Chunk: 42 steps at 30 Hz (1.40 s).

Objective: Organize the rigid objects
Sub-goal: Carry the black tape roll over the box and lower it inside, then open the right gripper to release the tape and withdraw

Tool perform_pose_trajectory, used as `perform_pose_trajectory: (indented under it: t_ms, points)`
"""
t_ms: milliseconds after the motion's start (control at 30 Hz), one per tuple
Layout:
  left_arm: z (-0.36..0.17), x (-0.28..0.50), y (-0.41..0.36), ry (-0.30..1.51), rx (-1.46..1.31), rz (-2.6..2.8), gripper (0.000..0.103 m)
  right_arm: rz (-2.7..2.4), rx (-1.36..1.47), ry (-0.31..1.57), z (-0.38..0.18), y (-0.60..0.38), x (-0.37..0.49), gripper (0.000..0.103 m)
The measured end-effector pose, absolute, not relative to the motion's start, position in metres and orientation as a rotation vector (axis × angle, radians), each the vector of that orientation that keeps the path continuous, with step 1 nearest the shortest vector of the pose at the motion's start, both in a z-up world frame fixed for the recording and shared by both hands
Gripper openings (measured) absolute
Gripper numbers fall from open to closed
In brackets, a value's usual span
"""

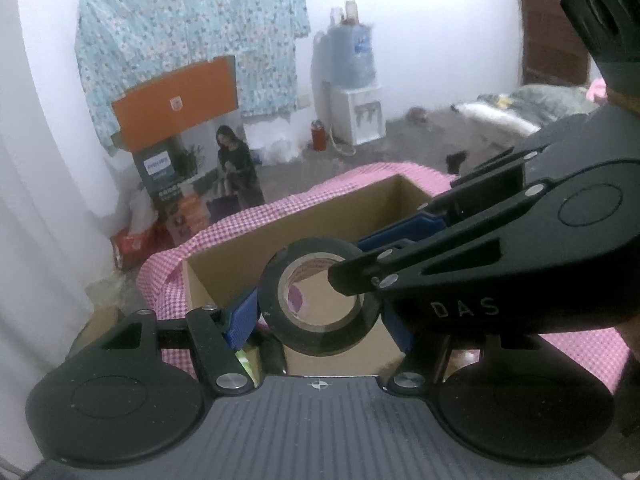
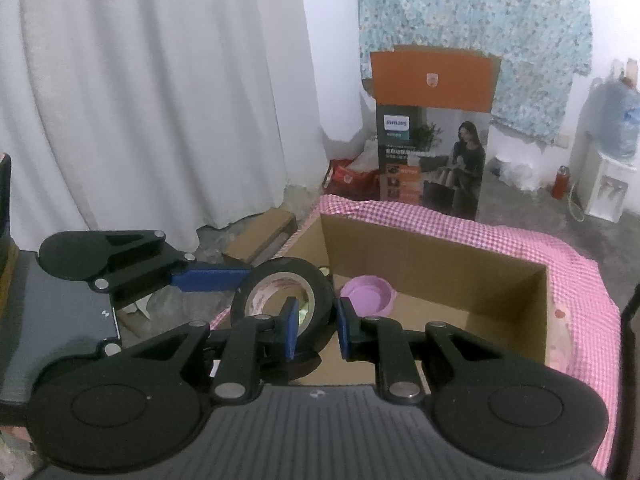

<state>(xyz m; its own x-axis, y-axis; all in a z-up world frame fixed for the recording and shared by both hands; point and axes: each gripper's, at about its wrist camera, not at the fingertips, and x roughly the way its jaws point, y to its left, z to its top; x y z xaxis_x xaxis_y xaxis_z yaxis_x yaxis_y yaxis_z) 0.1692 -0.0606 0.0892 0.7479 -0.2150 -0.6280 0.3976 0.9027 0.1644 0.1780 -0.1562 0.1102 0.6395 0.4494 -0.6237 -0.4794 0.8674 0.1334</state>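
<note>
A black roll of tape with a pale cardboard core hangs in the air over the near left corner of an open brown cardboard box, held by both grippers at once. In the left wrist view the left gripper has its blue pads set on the roll's outer rim at 9 and 3 o'clock, jaws clamped across the full width of the roll. The right gripper pinches the roll's wall: in the right wrist view one blue pad sits inside the core and the other on the outside of the rim, at about 5 o'clock on the roll, jaws nearly together on that thickness. In that same view the left gripper's blue finger reaches the roll from 9 o'clock.

Inside the box, at 2 o'clock from the roll in the right wrist view, a round lilac plastic bowl rests on the cardboard floor. The box stands on a pink-and-white checked cloth that covers the table. Beyond the table, at 12 o'clock, stands a tall printed carton with an orange flap; behind it hangs a blue floral fabric. A white curtain fills the 10 o'clock side, and a water dispenser with a blue bottle stands against the far wall.
</note>
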Motion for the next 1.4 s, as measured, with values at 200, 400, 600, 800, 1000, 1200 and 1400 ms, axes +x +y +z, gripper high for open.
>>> perform_pose_trajectory:
  t_ms: [200,400,600,800,1000,1200,1400]
  points:
    - [0.08,0.201,-0.062,0.712,0.305,-0.332,0.066,0.549,-0.025,0.771,0.096,-0.159,0.226,0.022]
    - [0.062,0.234,-0.06,0.821,0.295,-0.35,0.066,0.576,0.004,0.865,0.073,-0.162,0.267,0.022]
    - [0.04,0.272,-0.055,1.01,0.242,-0.406,0.066,0.589,0.044,0.996,0.043,-0.167,0.299,0.022]
    - [0.022,0.293,-0.059,1.133,0.236,-0.432,0.066,0.605,0.105,1.102,0.019,-0.174,0.323,0.022]
    - [0.001,0.304,-0.067,1.26,0.265,-0.449,0.066,0.614,0.152,1.239,-0.01,-0.176,0.337,0.022]
    - [-0.016,0.313,-0.07,1.355,0.283,-0.445,0.066,0.613,0.185,1.346,-0.033,-0.174,0.347,0.022]
    - [-0.02,0.316,-0.073,1.351,0.325,-0.417,0.076,0.6,0.193,1.392,-0.047,-0.169,0.355,0.022]
